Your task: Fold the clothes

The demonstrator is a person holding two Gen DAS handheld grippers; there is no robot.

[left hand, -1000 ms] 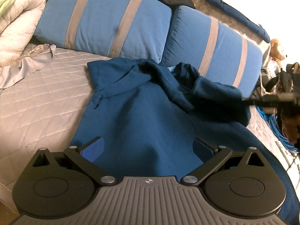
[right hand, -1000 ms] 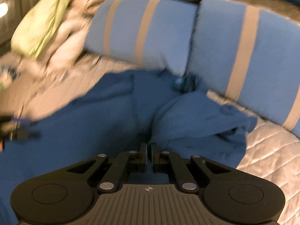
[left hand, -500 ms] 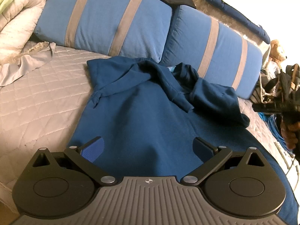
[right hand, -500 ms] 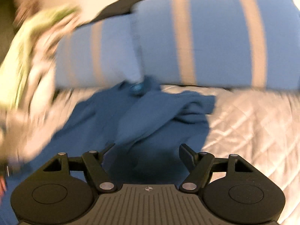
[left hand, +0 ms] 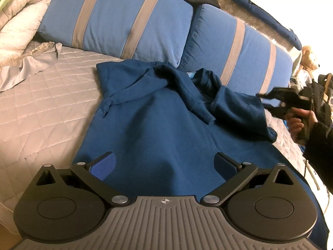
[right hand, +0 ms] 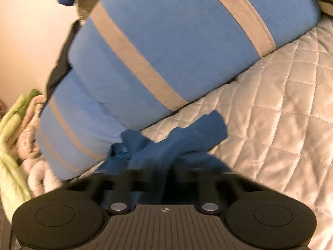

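- Bedding pile [left hand: 18, 18], far left of my left wrist view: white and pale green, bunched against the head of the bed; not part of the work.
- Quilted bedspread [left hand: 43, 108]: pale grey, the surface on which I fold.
- Left gripper [left hand: 164, 166]: I hold its jaws wide apart over the lower body of the garment, with nothing pinched between them.
- Navy hoodie [left hand: 145, 129]: the task's thing, spread along the bed with its hood toward the two blue striped pillows [left hand: 116, 18]; the body lies fairly flat, while the hood and one sleeve are rumpled.
- Sleeve [left hand: 239, 112]: bunched in a heap on the right shoulder side, its cuff end near the bed's edge.
- Right gripper [left hand: 268, 100]: it shows at the right edge, in my hand [left hand: 297, 123], just beside the heap. In its own blurred view the jaws [right hand: 166, 179] read as drawn together; whether cloth is caught I cannot tell.
- Stuffed bear [left hand: 308, 58]: far right, beyond the pillows.
- Step in hand, as I judge it: straightening the sleeve before any fold.
- Next move, as I judge it: a sure pinch near the cuff, then a draw outward until the sleeve lies flat.
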